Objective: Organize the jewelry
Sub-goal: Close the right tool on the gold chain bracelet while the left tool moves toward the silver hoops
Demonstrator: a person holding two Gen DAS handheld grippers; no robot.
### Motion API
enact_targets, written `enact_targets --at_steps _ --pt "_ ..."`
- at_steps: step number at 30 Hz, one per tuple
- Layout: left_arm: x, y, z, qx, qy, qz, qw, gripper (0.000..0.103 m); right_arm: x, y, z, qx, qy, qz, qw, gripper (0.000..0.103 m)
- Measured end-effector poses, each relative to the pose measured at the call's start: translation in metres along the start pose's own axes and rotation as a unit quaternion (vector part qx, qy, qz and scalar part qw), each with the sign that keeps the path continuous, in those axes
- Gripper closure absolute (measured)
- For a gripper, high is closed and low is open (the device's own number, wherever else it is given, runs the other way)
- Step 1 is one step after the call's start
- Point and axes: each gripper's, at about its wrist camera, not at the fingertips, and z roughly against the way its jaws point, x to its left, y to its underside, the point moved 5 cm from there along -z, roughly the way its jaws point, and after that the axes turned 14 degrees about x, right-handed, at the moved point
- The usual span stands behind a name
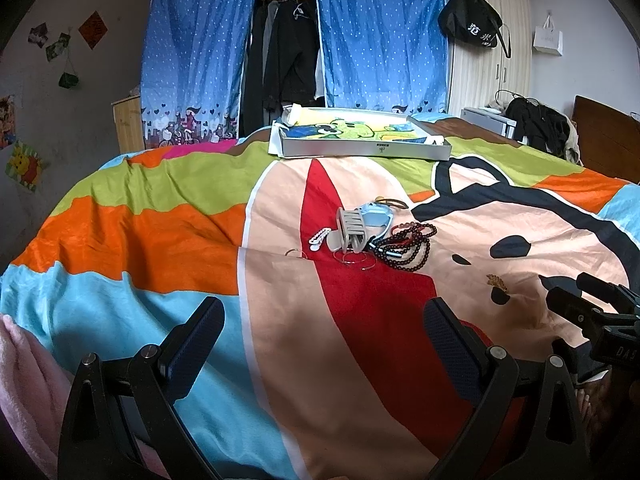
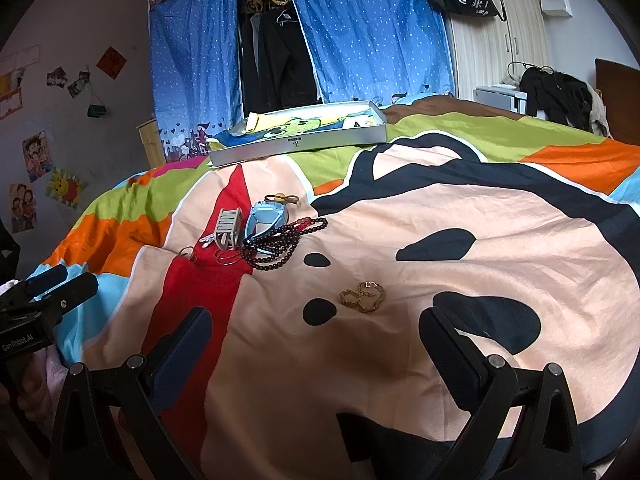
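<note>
1. We hover over the bedspread point(image 1: 180, 220). Our left gripper point(image 1: 320, 332) fills the bottom of its view, fingers wide apart, nothing between them.
2. Our right gripper point(image 2: 316, 340) sits at the bottom of its own view, also spread wide and empty.
3. Mid-frame in the left view lies the jewelry pile: a beige claw clip point(image 1: 350, 230), a blue clip point(image 1: 378, 218) just behind it, and dark bead bracelets point(image 1: 408, 246) touching it on the right.
4. Thin hoops point(image 1: 358, 260) lie in front of the claw clip, with a small white hairpin point(image 1: 318, 239) at its left.
5. A brown hair tie point(image 2: 282, 199) sits at the pile's far edge.
6. A gold chain point(image 2: 363, 297) lies apart from the pile, centre of the right view, just ahead of our right gripper and between two black patches.
7. A shallow grey tray point(image 1: 360, 151) with a cartoon print inside rests at the bed's far side, upper centre.
8. Blue curtains point(image 1: 192, 52) hang behind, parted over dark clothes.
</note>
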Motion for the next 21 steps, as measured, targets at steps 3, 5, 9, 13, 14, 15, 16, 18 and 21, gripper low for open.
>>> enact_targets --at_steps 3,5,9,13,14,15,16,18,21 --pt "0.002 -0.002 -0.004 0.008 -0.001 0.002 1.0 0.006 -0.002 0.004 -0.004 0.004 0.003 -0.005 1.0 0.0" --pt "0.004 -0.005 -0.009 0.018 0.003 0.006 0.9998 0.006 -0.002 0.003 -0.006 0.006 0.0 -0.01 1.0 0.0" --pt "0.008 -0.01 -0.022 0.041 0.007 0.01 0.9991 0.006 -0.005 0.001 -0.012 0.02 -0.02 -0.02 0.999 0.0" --pt "0.011 -0.017 -0.034 0.063 0.022 0.01 0.9977 0.006 -0.005 -0.003 -0.019 0.034 -0.022 -0.02 0.999 0.0" --pt "0.012 -0.019 -0.037 0.069 0.028 0.008 0.9972 0.006 -0.007 -0.006 -0.022 0.039 -0.025 -0.019 0.999 0.0" --pt "0.013 -0.022 -0.04 0.075 0.032 0.005 0.9967 0.006 -0.007 -0.008 -0.025 0.044 -0.026 -0.018 0.999 0.0" --pt "0.013 -0.024 -0.042 0.08 0.037 0.004 0.9961 0.006 -0.008 -0.01 -0.027 0.048 -0.026 -0.017 0.998 0.0" --pt "0.014 -0.029 -0.048 0.089 0.049 0.002 0.9949 0.006 -0.011 -0.015 -0.031 0.054 -0.029 -0.017 0.998 0.0" --pt "0.013 -0.035 -0.055 0.1 0.065 -0.003 0.9929 0.006 -0.018 -0.022 -0.038 0.062 -0.038 -0.022 0.997 0.0"
